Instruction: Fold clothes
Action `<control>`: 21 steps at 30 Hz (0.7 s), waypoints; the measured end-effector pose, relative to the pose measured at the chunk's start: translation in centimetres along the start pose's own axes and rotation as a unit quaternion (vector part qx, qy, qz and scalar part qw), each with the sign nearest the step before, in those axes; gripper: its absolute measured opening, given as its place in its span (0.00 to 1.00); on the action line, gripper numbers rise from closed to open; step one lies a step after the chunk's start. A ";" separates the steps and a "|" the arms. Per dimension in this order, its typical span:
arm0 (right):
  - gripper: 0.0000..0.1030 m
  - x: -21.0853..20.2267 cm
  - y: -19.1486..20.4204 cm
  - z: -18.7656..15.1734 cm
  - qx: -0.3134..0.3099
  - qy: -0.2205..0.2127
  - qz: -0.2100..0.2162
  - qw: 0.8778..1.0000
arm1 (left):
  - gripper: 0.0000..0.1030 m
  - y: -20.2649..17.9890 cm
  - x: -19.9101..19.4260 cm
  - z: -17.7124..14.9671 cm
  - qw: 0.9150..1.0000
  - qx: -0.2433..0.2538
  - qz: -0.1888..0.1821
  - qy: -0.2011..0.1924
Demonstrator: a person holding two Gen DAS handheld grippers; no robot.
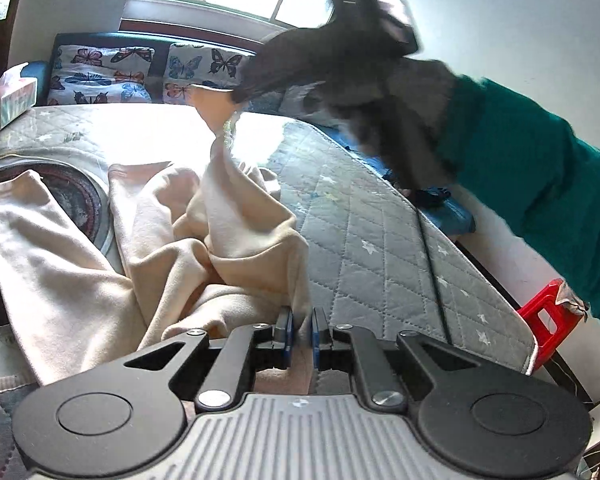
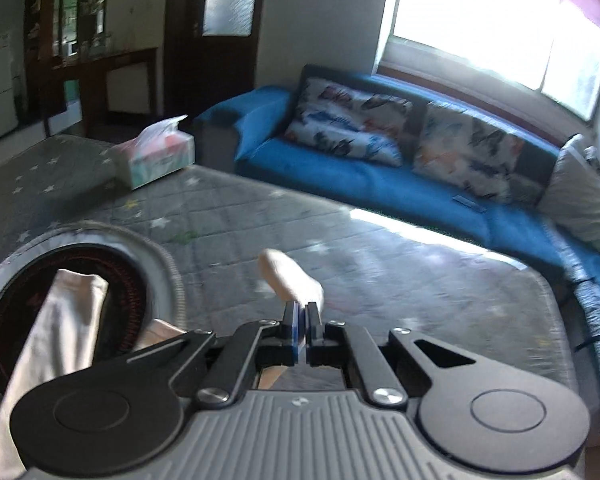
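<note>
A cream garment (image 1: 172,240) lies crumpled on a grey quilted table cover (image 1: 372,240). My left gripper (image 1: 302,326) is shut on the garment's near edge, with cloth pinched between the blue pads. Farther off, a blurred dark right gripper (image 1: 248,88) holds another part of the garment up in a peak. In the right wrist view my right gripper (image 2: 303,316) is shut on a cream fold (image 2: 292,276) that sticks out past the fingertips. A loose part of the garment (image 2: 60,320) trails to the left across a round dark inset (image 2: 136,292).
A tissue box (image 2: 156,156) stands at the table's far side. A blue sofa (image 2: 340,176) with butterfly cushions runs under a bright window. A person's teal sleeve (image 1: 540,184) reaches in from the right. A red plastic object (image 1: 548,320) sits past the table's right edge.
</note>
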State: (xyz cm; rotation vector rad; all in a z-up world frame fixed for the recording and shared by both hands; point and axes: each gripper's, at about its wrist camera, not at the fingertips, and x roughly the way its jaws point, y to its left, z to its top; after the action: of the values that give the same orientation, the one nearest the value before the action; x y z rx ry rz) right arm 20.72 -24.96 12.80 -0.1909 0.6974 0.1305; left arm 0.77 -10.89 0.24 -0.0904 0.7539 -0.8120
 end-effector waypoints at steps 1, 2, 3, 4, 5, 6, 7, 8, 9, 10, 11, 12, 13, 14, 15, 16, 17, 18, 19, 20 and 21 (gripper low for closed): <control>0.02 -0.9 -0.8 -0.2 0.003 -0.005 -0.007 1.000 | 0.10 -0.1 -0.1 0.0 1.000 0.002 -0.001 -0.001; 0.02 -1.7 -1.6 -0.4 0.006 -0.009 -0.015 1.000 | 0.10 -0.4 -0.2 -0.1 1.000 0.006 -0.005 -0.001; 0.02 -2.6 -2.4 -0.7 0.010 -0.014 -0.026 1.000 | 0.10 -0.6 -0.3 -0.1 1.000 0.009 -0.009 -0.002; 0.02 -3.5 -3.3 -1.0 0.014 -0.019 -0.037 0.999 | 0.10 -0.9 -0.4 -0.2 1.000 0.014 -0.014 -0.001; 0.02 -4.4 -4.1 -1.4 0.018 -0.023 -0.047 0.998 | 0.10 -1.2 -0.5 -0.2 1.000 0.019 -0.018 -0.001; 0.02 -5.3 -4.9 -1.9 0.022 -0.027 -0.058 0.998 | 0.10 -1.6 -0.6 -0.4 0.999 0.025 -0.022 -0.001; 0.02 -6.3 -5.7 -2.4 0.026 -0.031 -0.068 0.997 | 0.10 -1.9 -0.6 -0.5 0.999 0.029 -0.027 0.001; 0.02 -7.3 -6.5 -3.0 0.031 -0.035 -0.079 0.996 | 0.10 -2.1 -0.7 -0.6 0.999 0.032 -0.033 0.003; 0.02 -8.4 -7.5 -3.8 0.037 -0.036 -0.089 0.995 | 0.10 -2.4 -0.7 -0.8 0.998 0.035 -0.042 0.006; 0.02 -9.1 -7.9 -4.3 0.041 -0.035 -0.092 0.994 | 0.10 -2.6 -0.6 -0.9 0.998 0.038 -0.048 0.010; 0.02 -9.7 -8.6 -5.1 0.050 -0.031 -0.093 0.994 | 0.10 -2.9 -0.5 -1.1 0.998 0.043 -0.052 0.014; 0.02 -10.3 -9.1 -6.0 0.058 -0.027 -0.091 0.994 | 0.10 -3.1 -0.4 -1.3 0.997 0.048 -0.056 0.018; 0.02 -10.5 -9.3 -6.5 0.061 -0.021 -0.088 0.994 | 0.10 -3.2 -0.3 -1.4 0.997 0.050 -0.057 0.021; 0.03 -10.6 -9.5 -7.3 0.065 -0.012 -0.082 0.994 | 0.10 -3.2 -0.3 -1.4 0.997 0.052 -0.058 0.024; 0.05 -10.5 -9.5 -8.2 0.072 -0.003 -0.076 0.994 | 0.10 -3.3 -0.2 -1.5 0.997 0.054 -0.058 0.026; 0.07 -10.1 -9.4 -8.8 0.074 0.007 -0.070 0.995 | 0.10 -3.3 -0.1 -1.6 0.996 0.055 -0.059 0.029; 0.08 -9.7 -9.3 -9.4 0.076 0.017 -0.063 0.995 | 0.10 -3.3 -0.1 -1.7 0.996 0.057 -0.060 0.032; 0.11 -9.2 -9.2 -10.0 0.079 0.026 -0.057 0.995 | 0.10 -3.4 0.0 -1.8 0.996 0.059 -0.060 0.035; 0.14 -8.6 -9.0 -10.3 0.083 0.033 -0.049 0.995 | 0.10 -3.4 0.1 -1.9 0.996 0.060 -0.061 0.038; 0.16 -7.5 -8.8 -10.7 0.092 0.042 -0.036 0.994 | 0.10 -3.5 0.2 -1.9 0.995 0.062 -0.062 0.040; 0.21 -6.7 -8.5 -11.1 0.099 0.050 -0.028 0.993 | 0.10 -3.5 0.2 -2.0 0.995 0.064 -0.063 0.043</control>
State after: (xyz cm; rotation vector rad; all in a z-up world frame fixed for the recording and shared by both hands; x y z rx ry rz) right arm 10.26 -36.05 9.98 -0.0269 0.7983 -0.0024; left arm -2.61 -13.08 -0.16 0.0120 0.7816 -0.9865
